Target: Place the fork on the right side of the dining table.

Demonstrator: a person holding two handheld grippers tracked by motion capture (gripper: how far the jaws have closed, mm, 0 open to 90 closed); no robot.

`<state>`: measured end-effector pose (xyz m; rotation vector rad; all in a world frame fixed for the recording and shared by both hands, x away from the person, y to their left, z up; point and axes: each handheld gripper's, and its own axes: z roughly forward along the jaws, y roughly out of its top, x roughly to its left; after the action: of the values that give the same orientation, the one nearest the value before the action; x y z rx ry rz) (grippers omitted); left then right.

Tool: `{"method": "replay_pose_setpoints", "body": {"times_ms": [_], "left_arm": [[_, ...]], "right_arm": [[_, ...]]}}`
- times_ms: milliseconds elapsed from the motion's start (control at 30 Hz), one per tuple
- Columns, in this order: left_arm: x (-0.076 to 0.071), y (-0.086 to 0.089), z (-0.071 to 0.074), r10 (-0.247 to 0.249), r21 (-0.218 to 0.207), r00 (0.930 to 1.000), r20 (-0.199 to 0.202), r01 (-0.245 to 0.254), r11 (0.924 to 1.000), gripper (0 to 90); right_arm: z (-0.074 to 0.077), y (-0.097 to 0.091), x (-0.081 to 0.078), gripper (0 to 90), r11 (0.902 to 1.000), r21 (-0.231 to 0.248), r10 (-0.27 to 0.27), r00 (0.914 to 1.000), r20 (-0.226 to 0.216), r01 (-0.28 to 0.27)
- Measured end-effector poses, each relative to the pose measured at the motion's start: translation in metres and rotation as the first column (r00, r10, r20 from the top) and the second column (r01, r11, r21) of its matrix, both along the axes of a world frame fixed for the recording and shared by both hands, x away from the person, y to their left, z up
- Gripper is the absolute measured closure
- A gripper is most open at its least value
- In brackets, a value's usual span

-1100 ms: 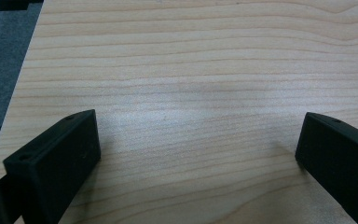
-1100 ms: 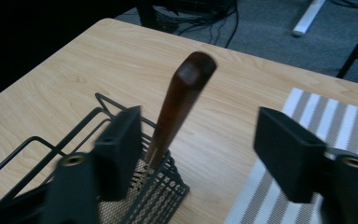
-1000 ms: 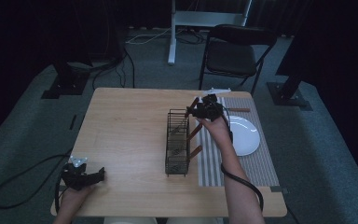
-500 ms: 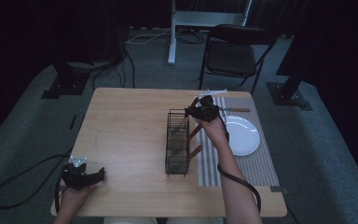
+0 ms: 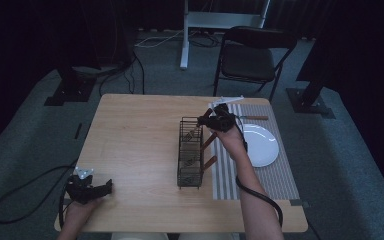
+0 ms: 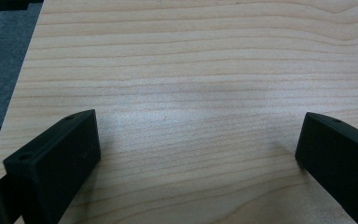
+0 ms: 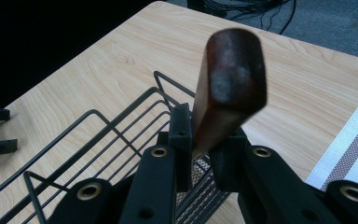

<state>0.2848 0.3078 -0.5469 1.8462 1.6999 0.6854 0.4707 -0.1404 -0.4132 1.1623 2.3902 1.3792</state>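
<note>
My right gripper (image 7: 200, 154) was clamped on a wooden handle (image 7: 228, 93), its brown butt end standing up out of my jaws. I judged I was mid-step in putting this utensil into the wire basket (image 5: 190, 152), with its working end hidden below my fingers, down among the wires. The basket rim (image 7: 121, 126) lay just beyond and under my fingertips, so the next move called for lowering straight down and letting go only once the tip had cleared the wires; a sideways drift could snag on them. Two other handles (image 5: 209, 162) leaned out of the basket on my palm side, near my wrist, leaving little room there. Beyond my fingers the table (image 5: 135, 135) was bare. My left gripper (image 5: 91, 189) rested spread wide and empty, well apart at the near table edge.
</note>
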Motion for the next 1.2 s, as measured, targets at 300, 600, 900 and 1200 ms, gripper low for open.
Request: {"method": "replay_pose_setpoints", "body": {"times_ms": [300,600,900,1200], "left_arm": [[0.0,0.0,0.0,0.0,0.0,1.0,0.0,0.0,1.0,0.2],[0.0,0.0,0.0,0.0,0.0,1.0,0.0,0.0,1.0,0.2],[0.0,0.0,0.0,0.0,0.0,1.0,0.0,0.0,1.0,0.2],[0.0,0.0,0.0,0.0,0.0,1.0,0.0,0.0,1.0,0.2]], "right_arm": [[0.013,-0.008,-0.008,80.6,0.9998,0.021,-0.006,0.9997,0.022,0.006],[0.033,-0.015,-0.019,80.6,0.9998,0.022,0.001,0.9982,0.061,-0.002],[0.053,-0.026,-0.032,80.6,0.9992,0.04,0.001,0.9956,0.094,-0.004],[0.076,-0.04,-0.044,80.6,0.9977,0.068,-0.015,0.9904,0.138,0.006]]}}
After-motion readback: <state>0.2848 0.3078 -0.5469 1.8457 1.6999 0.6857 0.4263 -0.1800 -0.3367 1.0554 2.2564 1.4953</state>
